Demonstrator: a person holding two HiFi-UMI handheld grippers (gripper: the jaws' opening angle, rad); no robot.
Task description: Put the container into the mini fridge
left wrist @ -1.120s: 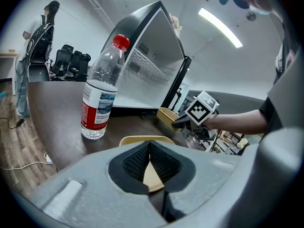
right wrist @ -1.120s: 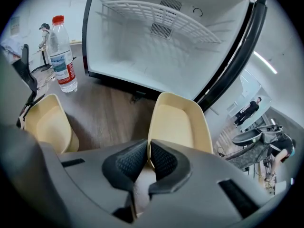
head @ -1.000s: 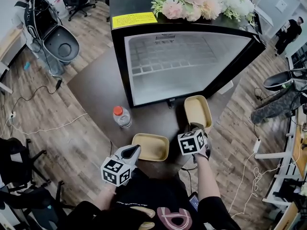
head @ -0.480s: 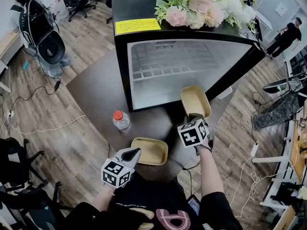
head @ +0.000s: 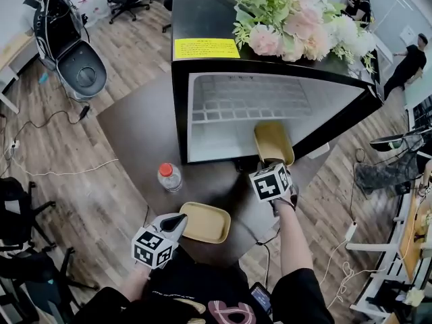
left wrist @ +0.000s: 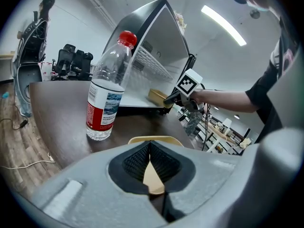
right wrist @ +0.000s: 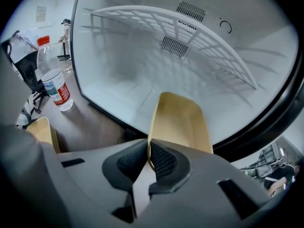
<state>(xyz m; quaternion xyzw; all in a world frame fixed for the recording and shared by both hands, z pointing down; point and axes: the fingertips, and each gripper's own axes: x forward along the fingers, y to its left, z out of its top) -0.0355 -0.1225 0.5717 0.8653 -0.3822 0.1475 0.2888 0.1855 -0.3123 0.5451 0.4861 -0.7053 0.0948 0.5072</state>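
Head view, right side: the right gripper (head: 272,165) has carried the container (head: 273,142) forward and a little up. A second ago the container hung lower, short of the mini fridge (head: 179,113); now its far end overlaps the lower lip of the opening.
Head view, left side: the left gripper (head: 180,219) has hardly stirred. Its tip sits at the near rim of the second container (head: 208,224) on the table (head: 135,133). The water bottle (head: 170,177) stands where it was, just beyond.
Left gripper view, fingers: the pads are pressed together, with the thin tan rim of the second container seemingly nipped between them. The water bottle is upright ahead, the mini fridge behind it.
Right gripper view, fingers: the pads pinch the container's near rim and are almost closed. The container juts forward, its far end against the white interior, below the wire shelf (right wrist: 199,37).
Where the container is: in the air at the fridge mouth, held, not yet resting inside.
What it means: I'd say the insertion is under way. The container wants pushing further in and setting down before the grip lets go.
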